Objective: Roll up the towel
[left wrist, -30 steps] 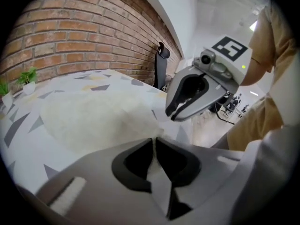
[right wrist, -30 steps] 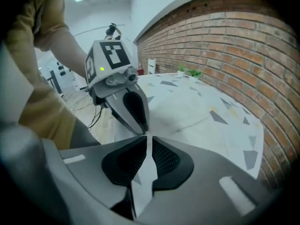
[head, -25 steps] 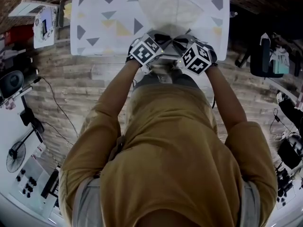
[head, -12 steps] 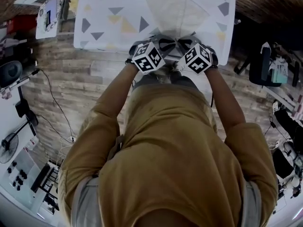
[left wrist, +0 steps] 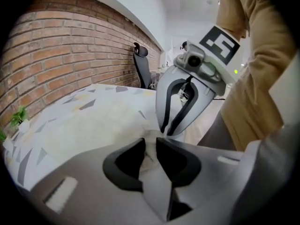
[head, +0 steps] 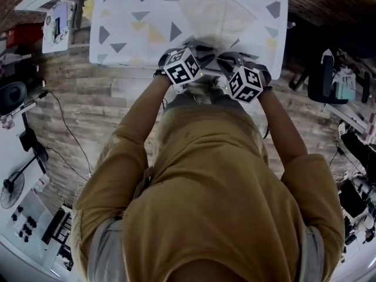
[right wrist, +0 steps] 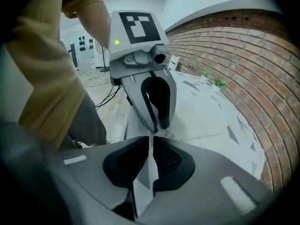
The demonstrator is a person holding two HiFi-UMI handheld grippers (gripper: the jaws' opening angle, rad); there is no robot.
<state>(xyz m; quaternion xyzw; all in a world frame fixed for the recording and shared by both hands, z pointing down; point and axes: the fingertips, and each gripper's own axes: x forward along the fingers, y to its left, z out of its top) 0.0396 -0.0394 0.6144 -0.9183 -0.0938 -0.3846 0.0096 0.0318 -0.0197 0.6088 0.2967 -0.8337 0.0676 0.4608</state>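
A pale cream towel (head: 212, 15) lies on a table (head: 120, 16) covered with a white cloth printed with grey and yellow triangles. Both grippers sit close together at the towel's near end, by the table's front edge. My left gripper (head: 201, 50) is shut with a fold of cream towel (left wrist: 110, 118) pinched between its pads (left wrist: 126, 161). My right gripper (head: 226, 59) is shut too, with a thin pale strip of the towel between its jaws. In the left gripper view the right gripper (left wrist: 169, 129) points down onto the towel just ahead of the left gripper (left wrist: 150, 144). The right gripper view shows the left gripper (right wrist: 157, 124) close in front of the right gripper (right wrist: 151, 142).
A dark office chair (head: 326, 69) stands to the right of the table, seen also by the brick wall (left wrist: 61, 46). A box (head: 57, 25), a fan (head: 13, 192) and cables (head: 67, 128) lie on the wooden floor at the left. The person's body fills the space in front of the table.
The right gripper has drawn back a little toward the person, and both marker cubes have rolled. The left gripper stays in place. Both remain shut on the towel's near end.
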